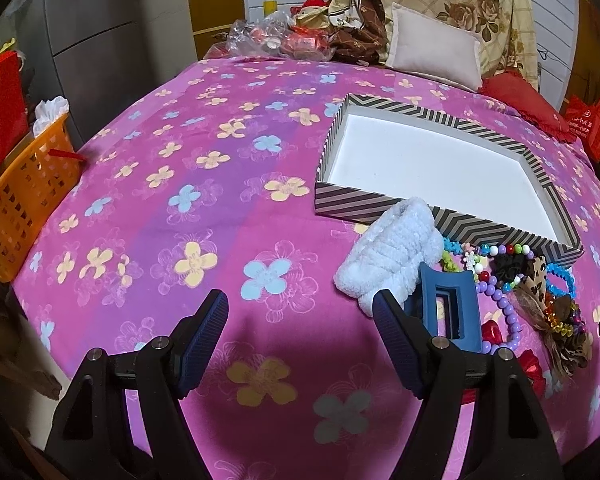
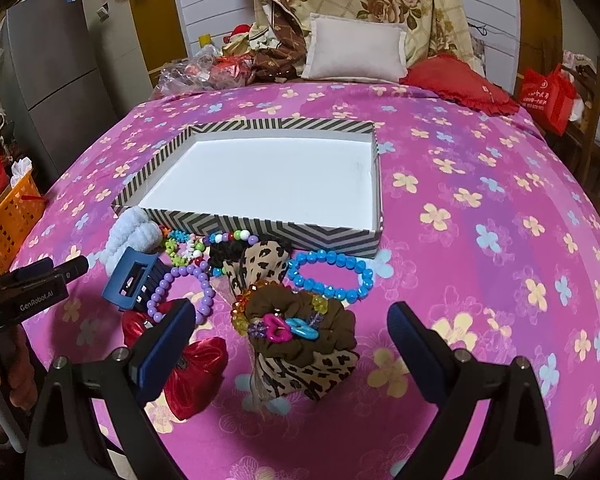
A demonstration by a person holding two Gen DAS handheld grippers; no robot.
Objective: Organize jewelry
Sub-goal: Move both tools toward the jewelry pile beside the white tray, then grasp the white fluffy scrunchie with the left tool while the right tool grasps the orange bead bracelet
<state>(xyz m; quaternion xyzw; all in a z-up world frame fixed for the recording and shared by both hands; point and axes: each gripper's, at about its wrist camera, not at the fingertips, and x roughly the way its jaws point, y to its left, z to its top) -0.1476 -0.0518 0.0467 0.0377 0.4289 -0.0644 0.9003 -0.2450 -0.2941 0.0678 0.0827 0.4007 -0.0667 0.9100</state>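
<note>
The bed (image 2: 480,208) carries an empty striped box (image 2: 260,236), with the jewelry heaped against its near wall. The right claw (image 2: 292,344), jaws apart and holding nothing, straddles the brown scrunchie (image 2: 300,328) dead ahead. The left claw (image 1: 300,332), also apart, has the pile off to its right, so the right is nearer.

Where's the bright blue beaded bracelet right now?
The bright blue beaded bracelet lies on the pink floral bedspread, just in front of the striped shallow box, right of the leopard-print scrunchie.
</note>
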